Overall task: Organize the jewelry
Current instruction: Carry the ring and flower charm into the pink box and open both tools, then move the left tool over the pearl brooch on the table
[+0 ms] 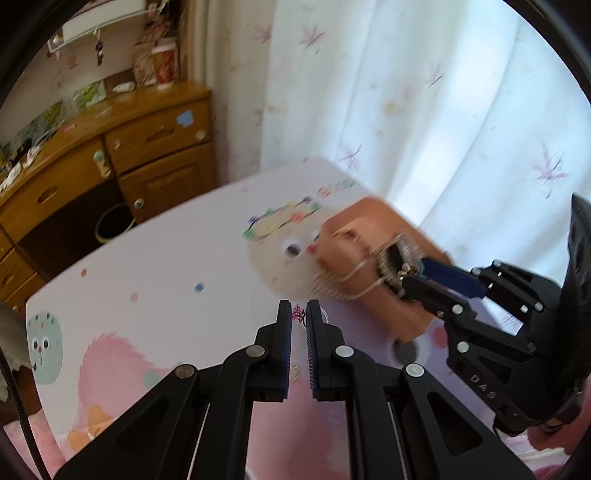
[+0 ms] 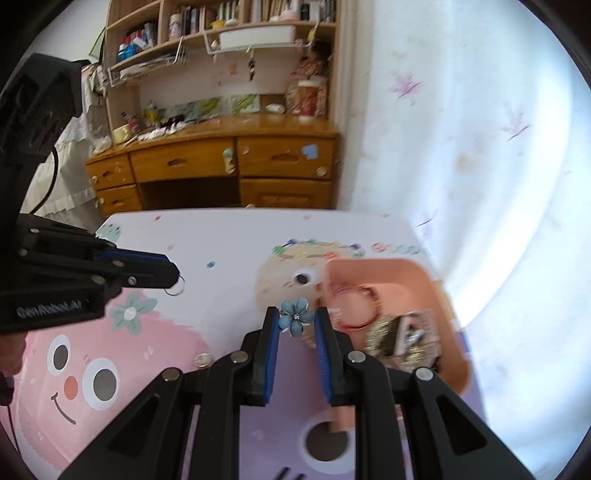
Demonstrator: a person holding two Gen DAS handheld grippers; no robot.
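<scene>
A home bedroom: wooden desk (image 2: 221,162), bookshelf (image 2: 221,33), floral curtain (image 2: 480,147).

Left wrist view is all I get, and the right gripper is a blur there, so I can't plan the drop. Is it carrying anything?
Observer: Yes. The right gripper is shut on a blue flower piece.
Operator: What lies in the tray?
Observer: A red bangle lies in the orange tray, toward its left side.
Operator: Anything else?
Observer: A glittery gold piece with a card sits beside the bangle, at the tray's near end.
Operator: Is there room for the pink charm in my left gripper?
Observer: Probably. The tray's far end shows bare floor.
</scene>
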